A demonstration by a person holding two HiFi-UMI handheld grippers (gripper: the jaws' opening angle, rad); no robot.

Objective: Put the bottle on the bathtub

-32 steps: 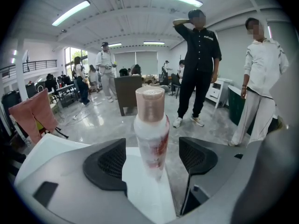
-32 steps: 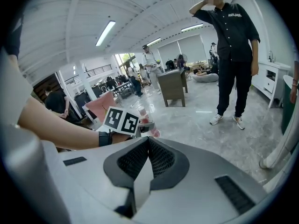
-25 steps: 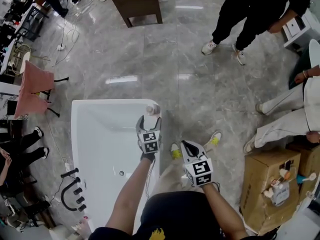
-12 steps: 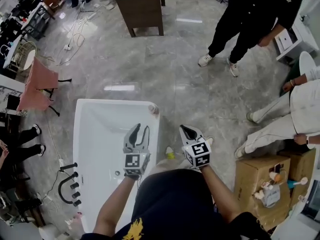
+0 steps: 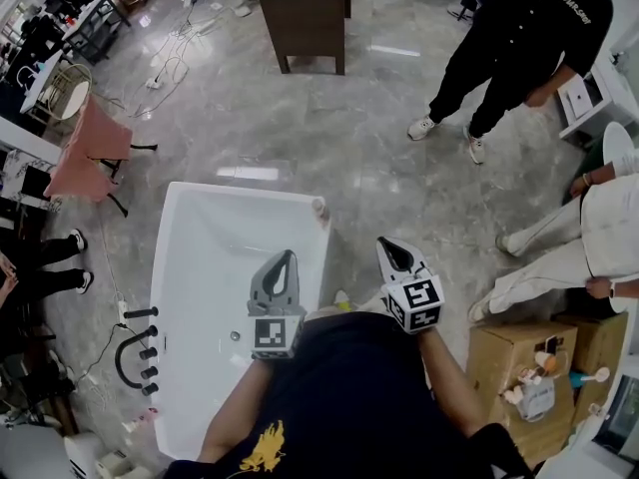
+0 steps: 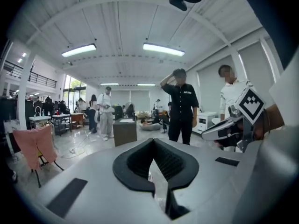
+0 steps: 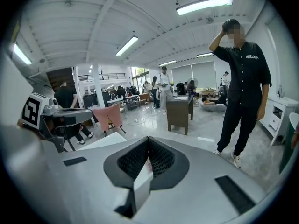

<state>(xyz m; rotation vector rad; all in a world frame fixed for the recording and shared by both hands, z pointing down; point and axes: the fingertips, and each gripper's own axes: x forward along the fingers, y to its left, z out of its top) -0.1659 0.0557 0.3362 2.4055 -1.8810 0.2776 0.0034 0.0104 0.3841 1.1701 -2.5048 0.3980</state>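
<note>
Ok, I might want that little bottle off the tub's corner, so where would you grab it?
Probably the bottle by its body, coming in level from the floor side. It seems to stand upright on the far right corner of the bathtub rim, so its sides are free there. Its finer shape is too small to tell.

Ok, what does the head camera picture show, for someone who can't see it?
Seen from above, a person holds the left gripper and right gripper, both shut and empty, by a white bathtub. A small bottle stands on its far right corner; bystanders stand nearby.
</note>
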